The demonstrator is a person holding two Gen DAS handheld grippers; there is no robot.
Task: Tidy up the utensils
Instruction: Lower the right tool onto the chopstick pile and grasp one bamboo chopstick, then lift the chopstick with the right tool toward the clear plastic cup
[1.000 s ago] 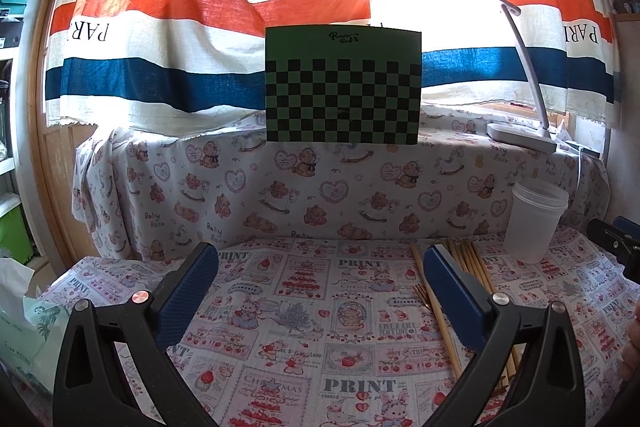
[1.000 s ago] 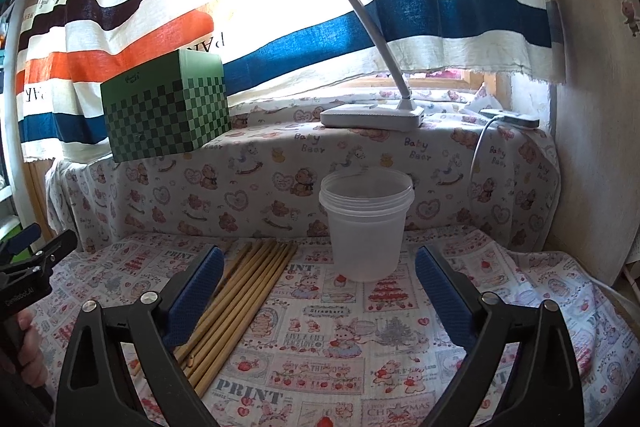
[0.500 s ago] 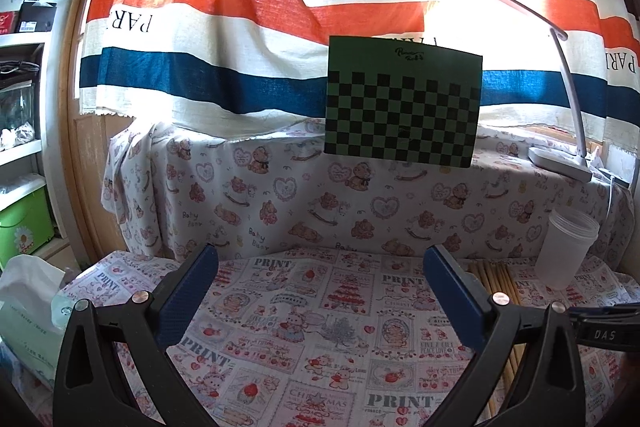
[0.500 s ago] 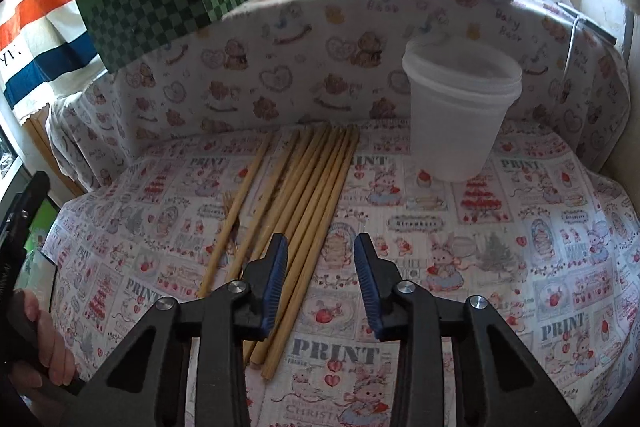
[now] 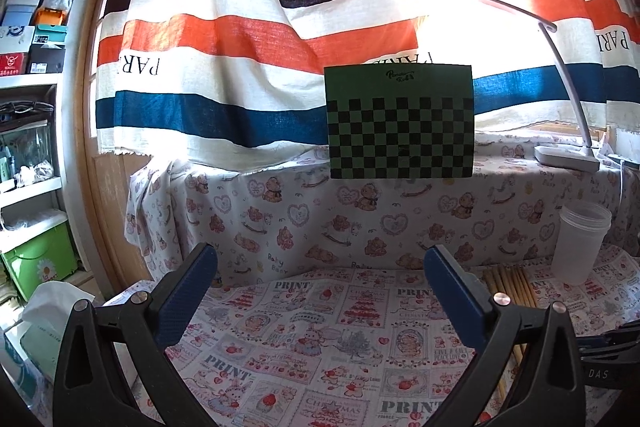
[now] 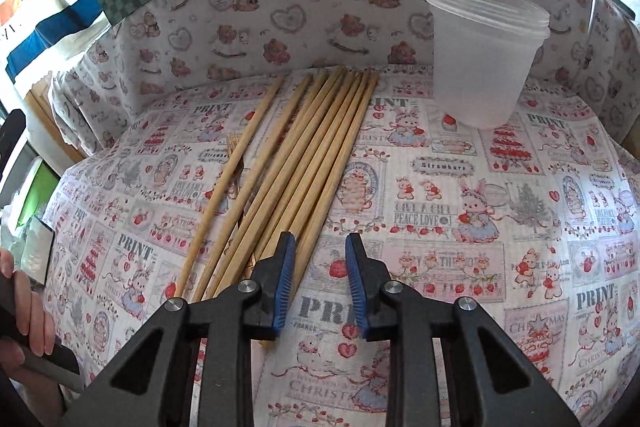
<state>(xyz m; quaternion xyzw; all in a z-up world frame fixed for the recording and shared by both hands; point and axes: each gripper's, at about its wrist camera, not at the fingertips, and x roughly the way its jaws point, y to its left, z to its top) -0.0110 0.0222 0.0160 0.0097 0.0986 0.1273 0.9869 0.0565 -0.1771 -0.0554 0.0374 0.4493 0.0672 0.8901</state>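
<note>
Chopsticks (image 6: 304, 163) lie bundled beside a plastic cup (image 6: 484, 59); right gripper (image 6: 320, 267), jaws just narrowed, grips nothing; left gripper (image 5: 320, 291) gapes wide.

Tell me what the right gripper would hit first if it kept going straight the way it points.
Probably the tablecloth, just right of the chopsticks. The right gripper tilts down at bare cloth between its narrowed, empty jaws; the cup stands farther back. Depth is unclear.

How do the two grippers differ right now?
The left gripper has jaws spread wide; the right gripper has jaws drawn narrow, having just been closing. The left gripper sits above bare cloth; the right gripper is at the chopsticks, its jaws empty. Both have blue pads.
</note>
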